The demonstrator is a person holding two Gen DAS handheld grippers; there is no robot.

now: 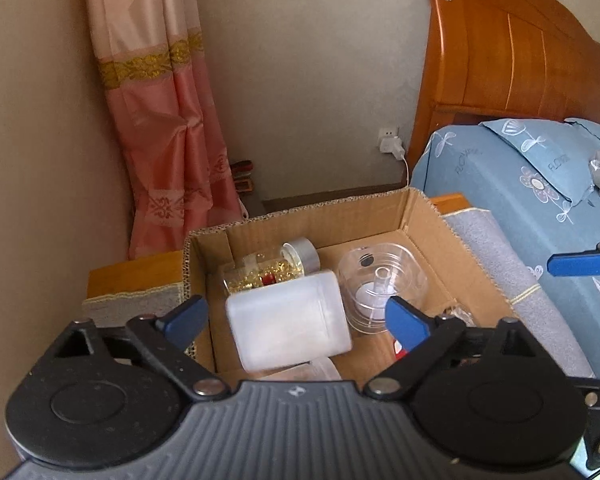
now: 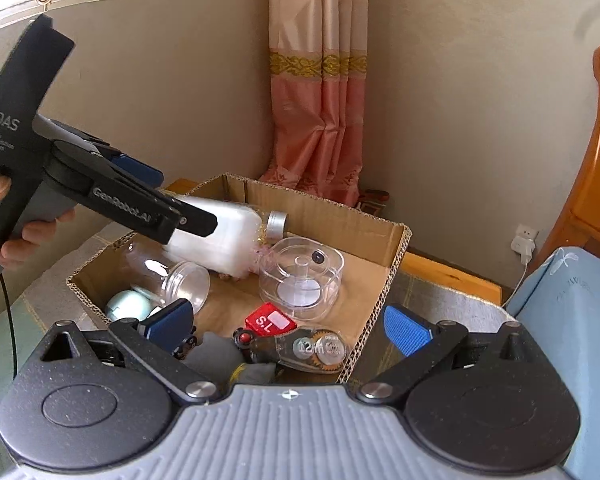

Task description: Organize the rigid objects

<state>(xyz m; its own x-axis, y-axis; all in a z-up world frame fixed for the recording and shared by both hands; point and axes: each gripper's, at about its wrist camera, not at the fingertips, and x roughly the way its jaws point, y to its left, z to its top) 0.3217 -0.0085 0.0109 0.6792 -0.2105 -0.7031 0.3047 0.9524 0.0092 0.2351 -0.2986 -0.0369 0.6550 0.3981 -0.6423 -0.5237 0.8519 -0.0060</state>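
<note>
A: Nearest the right gripper [image 2: 288, 330], what is lying there?

B: A tape dispenser [image 2: 308, 350] and a red tag [image 2: 270, 322], at the near end of the cardboard box [image 2: 384, 264]. The jaws are gaping wide, holding nothing, probably waiting for a turn.

A: And the left gripper [image 1: 296, 316]?

B: Its fingers are spread wide too. The frosted white jar [image 1: 288, 324] is tilting between them over the box, apparently just let go; whether a pad is touching it, I cannot tell.

A: Farther in?

B: A clear round container [image 2: 302, 276] and a gold-bead bottle [image 1: 272, 270] are sitting toward the far wall.
</note>
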